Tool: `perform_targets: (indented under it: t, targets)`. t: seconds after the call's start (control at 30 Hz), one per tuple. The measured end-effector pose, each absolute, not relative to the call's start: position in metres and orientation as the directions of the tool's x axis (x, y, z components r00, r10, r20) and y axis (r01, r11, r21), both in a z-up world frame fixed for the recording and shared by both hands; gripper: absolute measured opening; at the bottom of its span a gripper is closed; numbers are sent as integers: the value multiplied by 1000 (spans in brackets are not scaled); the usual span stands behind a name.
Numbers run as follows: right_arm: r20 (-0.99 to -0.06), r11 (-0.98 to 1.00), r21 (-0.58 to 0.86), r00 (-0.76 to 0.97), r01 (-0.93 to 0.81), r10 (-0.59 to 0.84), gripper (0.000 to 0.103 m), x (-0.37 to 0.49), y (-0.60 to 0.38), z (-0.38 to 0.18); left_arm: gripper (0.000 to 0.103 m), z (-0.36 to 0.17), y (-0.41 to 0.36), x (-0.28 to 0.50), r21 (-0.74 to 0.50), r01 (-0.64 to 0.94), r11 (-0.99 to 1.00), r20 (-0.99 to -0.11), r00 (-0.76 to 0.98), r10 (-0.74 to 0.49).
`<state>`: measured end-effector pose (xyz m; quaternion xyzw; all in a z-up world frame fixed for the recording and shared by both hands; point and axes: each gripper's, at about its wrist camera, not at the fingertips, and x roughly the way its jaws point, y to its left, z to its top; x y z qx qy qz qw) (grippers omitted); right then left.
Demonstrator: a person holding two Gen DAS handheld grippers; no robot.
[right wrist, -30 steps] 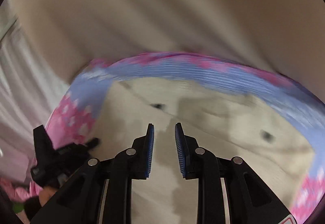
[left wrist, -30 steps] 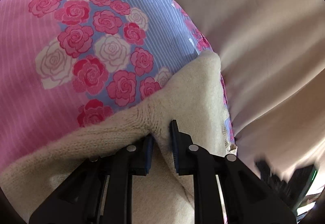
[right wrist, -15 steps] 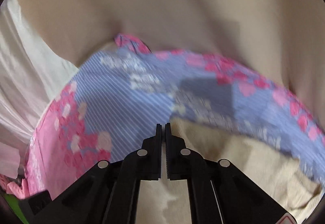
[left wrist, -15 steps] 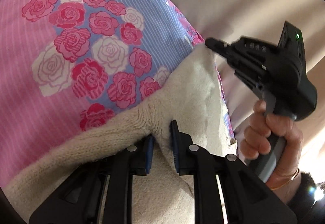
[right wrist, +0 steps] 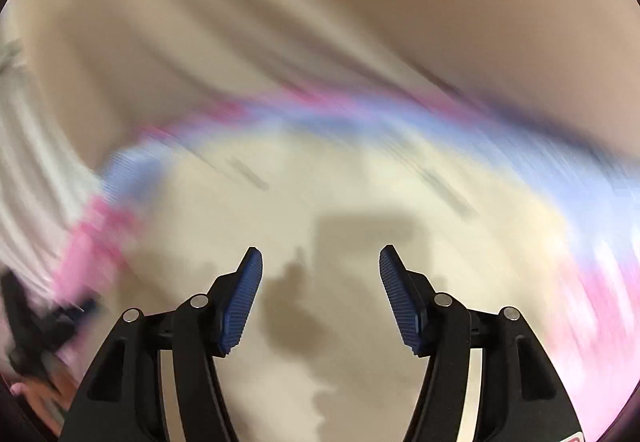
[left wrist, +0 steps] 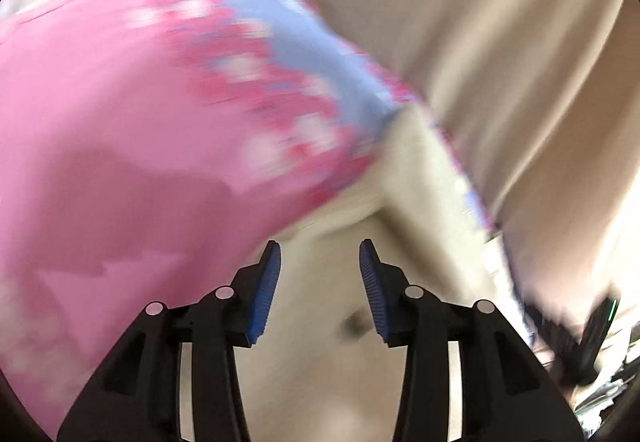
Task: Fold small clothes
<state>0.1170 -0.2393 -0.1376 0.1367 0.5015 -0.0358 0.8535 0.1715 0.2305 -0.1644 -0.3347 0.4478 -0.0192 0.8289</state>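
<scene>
Both grippers are releasing: left gripper [left wrist: 320,282] and right gripper [right wrist: 320,290] jaws have just been opening, empty, above the cream knitted garment [left wrist: 420,177] lying on the pink-and-blue floral cloth [left wrist: 120,121].

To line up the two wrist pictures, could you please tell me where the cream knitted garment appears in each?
Left wrist: cream knitted garment fills the lower centre, running up right of the pink flowered sheet.
Right wrist: it fills the centre and bottom.
Shared landmark: the sheet's blue striped band bordering the garment.
</scene>
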Motion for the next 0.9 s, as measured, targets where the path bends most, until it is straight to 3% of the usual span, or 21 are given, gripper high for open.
perform_targets:
  t: [0.1,0.2,0.33,0.43,0.5,0.53,0.57,0.63,0.9]
  targets:
    - [-937,919,174,346,353,44,60,15,-289,-167,41,-176,259,122,-518,-380,767,-792,552,-261]
    - [-948,872,239,296,427,115,60,-52,-294,-183,42,-180,264,89,-531,-378,758,-796,528,-294]
    - [-927,859,322,318,397,201,60,-78,-268,-197,49,-180,253,69,-548,-373,749,-797,505,-331]
    - [-914,885,300,372,355,161,62,-79,-250,-198,48,-185,260,62,-600,-395,695,-764,542,-351]
    - [-905,885,320,385,337,181,45,-74,-247,-199,46,-187,263,55,-636,-426,643,-746,555,-369]
    - [-902,881,337,382,331,202,15,-72,-247,-201,38,-187,264,54,-635,-439,635,-749,550,-369]
    - [-895,870,368,377,327,237,9,-66,-246,-201,24,-187,265,54,-618,-449,645,-764,536,-358]
    - [-892,878,371,378,302,246,8,-57,-241,-196,7,-192,262,52,-628,-444,640,-763,511,-395]
    - [-878,909,312,450,278,163,5,-92,-294,-117,5,-141,240,21,-692,-315,649,-700,513,-497]
